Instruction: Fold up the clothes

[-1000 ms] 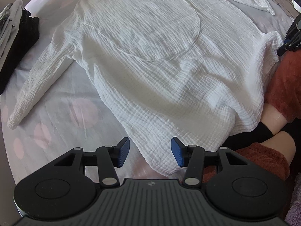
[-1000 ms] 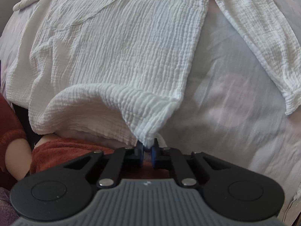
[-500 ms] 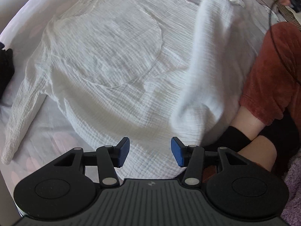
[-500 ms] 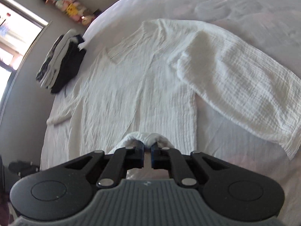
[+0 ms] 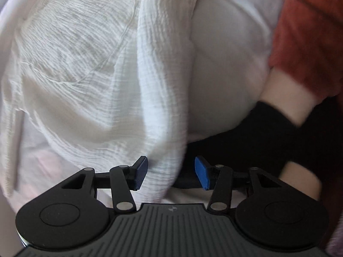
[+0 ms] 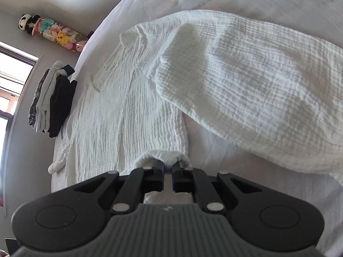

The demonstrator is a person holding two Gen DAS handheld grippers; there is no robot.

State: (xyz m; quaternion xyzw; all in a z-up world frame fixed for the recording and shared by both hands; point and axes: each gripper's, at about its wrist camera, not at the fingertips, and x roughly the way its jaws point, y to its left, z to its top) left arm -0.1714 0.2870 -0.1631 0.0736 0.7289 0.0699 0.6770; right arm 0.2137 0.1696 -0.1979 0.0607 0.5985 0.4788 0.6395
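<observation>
Left wrist view: the white crinkled shirt (image 5: 70, 68) lies spread over the bed (image 5: 227, 68), which is covered with a pale sheet. A raised fold of the shirt runs from the top of the view down toward the left gripper (image 5: 171, 176). The jaws of the left gripper stand spread apart. The lower end of the fold hangs between the blue pads (image 5: 140, 174), close to the left one; no pinch is visible, and motion blur prevents a firmer reading. At the right edge of the bed, a person's leg in a rust-coloured fleece garment (image 5: 308, 42) and a black sock (image 5: 265, 128) rests against the sheet.

Right wrist view: a stack of dark and grey folded clothes (image 6: 52, 102) sits at the left edge of the bed. A row of plush toys (image 6: 51, 32) lines the wall above it, next to a window (image 6: 10, 90). The shirt body lies flat along the bed, collar toward the far end. The right gripper (image 6: 168, 168) has its jaws pressed together, pinching a bunched edge of the shirt. To the right, one wide sleeve (image 6: 257, 90) lies out toward the right edge of the bed.
</observation>
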